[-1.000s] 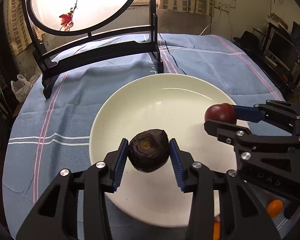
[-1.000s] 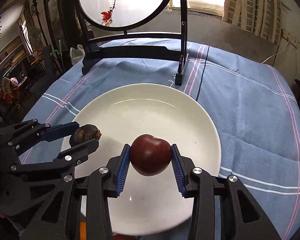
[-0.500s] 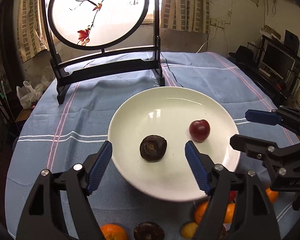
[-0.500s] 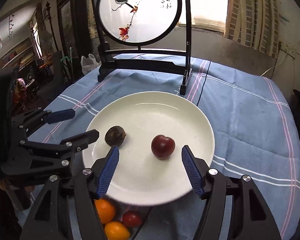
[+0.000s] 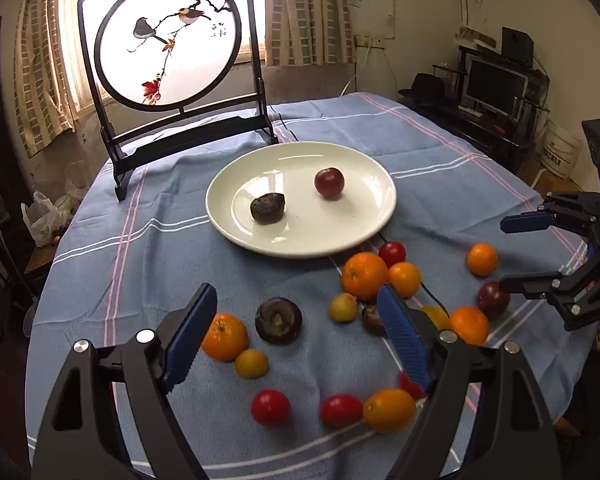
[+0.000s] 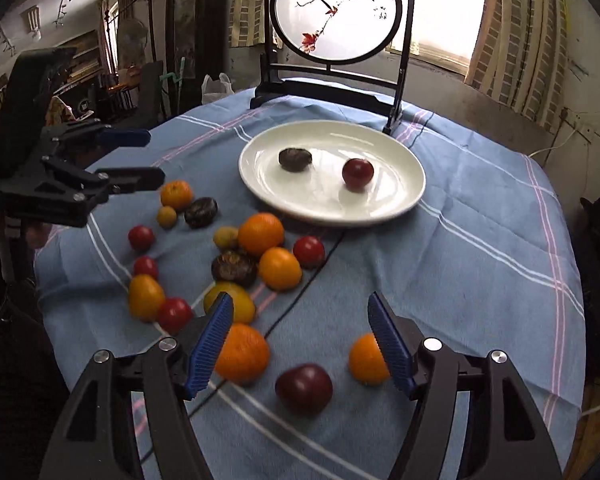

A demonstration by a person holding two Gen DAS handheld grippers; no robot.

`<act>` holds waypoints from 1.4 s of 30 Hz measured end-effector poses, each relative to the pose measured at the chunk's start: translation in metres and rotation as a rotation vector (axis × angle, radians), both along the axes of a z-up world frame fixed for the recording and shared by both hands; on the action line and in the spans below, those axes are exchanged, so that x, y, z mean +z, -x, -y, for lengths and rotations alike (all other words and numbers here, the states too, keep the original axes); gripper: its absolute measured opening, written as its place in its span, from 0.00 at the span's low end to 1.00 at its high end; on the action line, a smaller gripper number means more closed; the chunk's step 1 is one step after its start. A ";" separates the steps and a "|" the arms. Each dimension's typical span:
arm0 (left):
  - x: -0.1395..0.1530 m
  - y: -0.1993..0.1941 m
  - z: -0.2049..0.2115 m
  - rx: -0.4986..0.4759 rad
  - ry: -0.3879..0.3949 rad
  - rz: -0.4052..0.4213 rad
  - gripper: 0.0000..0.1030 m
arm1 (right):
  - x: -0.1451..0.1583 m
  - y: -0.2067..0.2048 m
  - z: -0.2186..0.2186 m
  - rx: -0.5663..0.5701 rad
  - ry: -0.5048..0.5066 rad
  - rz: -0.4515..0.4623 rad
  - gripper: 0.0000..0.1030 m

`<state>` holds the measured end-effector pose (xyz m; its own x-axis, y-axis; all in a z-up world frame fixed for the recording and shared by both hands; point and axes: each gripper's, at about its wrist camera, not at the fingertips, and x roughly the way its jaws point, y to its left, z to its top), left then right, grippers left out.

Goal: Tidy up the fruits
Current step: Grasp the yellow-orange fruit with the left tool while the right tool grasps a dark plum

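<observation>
A white plate point(image 5: 228, 216) point(image 6: 412, 184) sits mid-table with a dark brown fruit point(image 5: 267, 208) point(image 6: 295, 159) and a dark red plum point(image 5: 329, 183) point(image 6: 357, 173) on it. Several oranges, red tomatoes, small yellow fruits and dark fruits lie loose on the blue cloth in front of the plate, among them a large orange point(image 5: 365, 275) point(image 6: 261, 233) and a dark plum point(image 6: 304, 389). My left gripper point(image 5: 300, 336) point(image 6: 134, 160) is open and empty, above the loose fruit. My right gripper point(image 6: 300, 344) point(image 5: 524, 250) is open and empty, above the near fruits.
A black-framed round bird screen point(image 5: 168, 44) point(image 6: 336, 8) stands behind the plate. A thin black cable point(image 6: 300, 296) runs across the cloth among the fruit. The table edge drops off to furniture and a monitor point(image 5: 496, 86) on the right.
Both grippers opened and left the dark fruit and the red plum on the plate, then pulled back and up. The loose fruit in front of the plate has come into view.
</observation>
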<state>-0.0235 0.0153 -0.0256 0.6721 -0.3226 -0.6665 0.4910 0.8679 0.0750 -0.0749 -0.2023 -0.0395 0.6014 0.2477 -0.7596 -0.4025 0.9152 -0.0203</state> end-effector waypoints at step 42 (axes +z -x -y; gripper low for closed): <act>-0.071 0.047 0.015 -0.238 -0.045 -0.213 0.37 | -0.048 0.012 0.014 -0.008 0.047 -0.117 0.37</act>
<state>-0.0709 0.0001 -0.0968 0.4253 -0.4212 -0.8011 0.6886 0.7250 -0.0156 -0.0871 -0.2159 -0.0871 0.5100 0.2060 -0.8351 -0.3977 0.9174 -0.0165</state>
